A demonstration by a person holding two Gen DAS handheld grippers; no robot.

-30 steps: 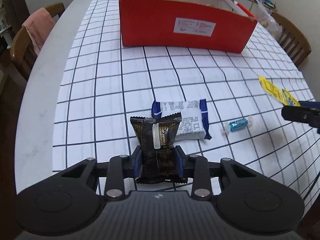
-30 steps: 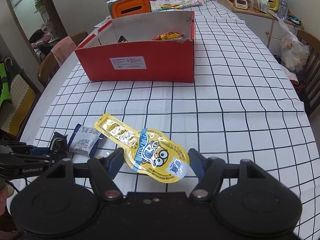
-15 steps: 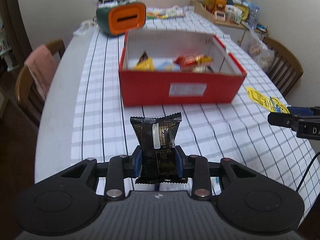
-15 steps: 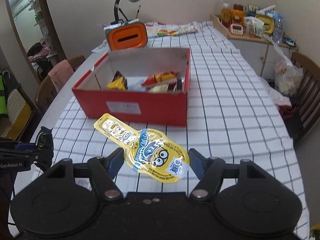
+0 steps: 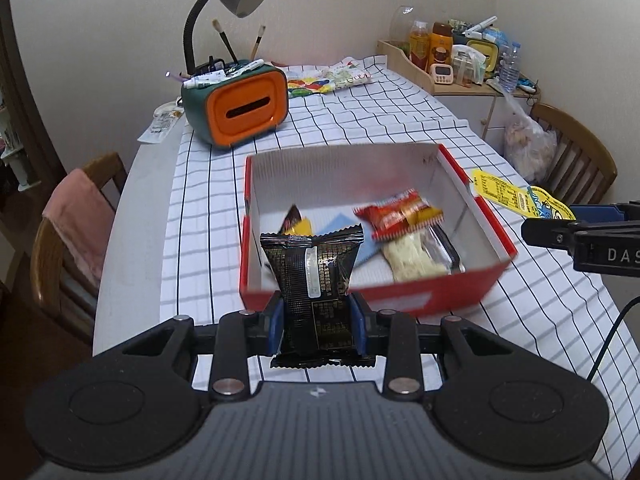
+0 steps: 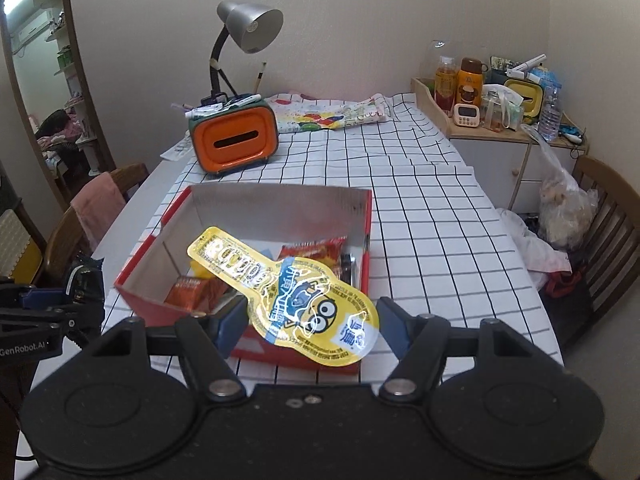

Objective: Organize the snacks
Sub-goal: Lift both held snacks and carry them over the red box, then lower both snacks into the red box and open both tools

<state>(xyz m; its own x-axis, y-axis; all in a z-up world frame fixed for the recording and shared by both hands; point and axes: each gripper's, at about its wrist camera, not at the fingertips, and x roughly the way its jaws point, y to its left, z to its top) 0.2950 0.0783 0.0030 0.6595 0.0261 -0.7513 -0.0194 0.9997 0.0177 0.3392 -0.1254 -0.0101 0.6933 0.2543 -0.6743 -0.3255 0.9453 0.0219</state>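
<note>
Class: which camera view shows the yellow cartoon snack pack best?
The right wrist view: the yellow snack pack fills the centre between the right gripper's fingers, its printed face clear. The left wrist view shows only its edge at the far right, beyond the red box.

My left gripper (image 5: 317,322): matte black body, two round discs on near housing, ribbed grey centre panel with small white logo, silver screws at linkage pivots, blue fingers (image 5: 274,324). My right gripper (image 6: 312,322): same black shell, silver pivot screws, blue fingers (image 6: 229,326). White "GenRobot.AI" and "DAS" lettering on side arms; black cable trails at right.
</note>
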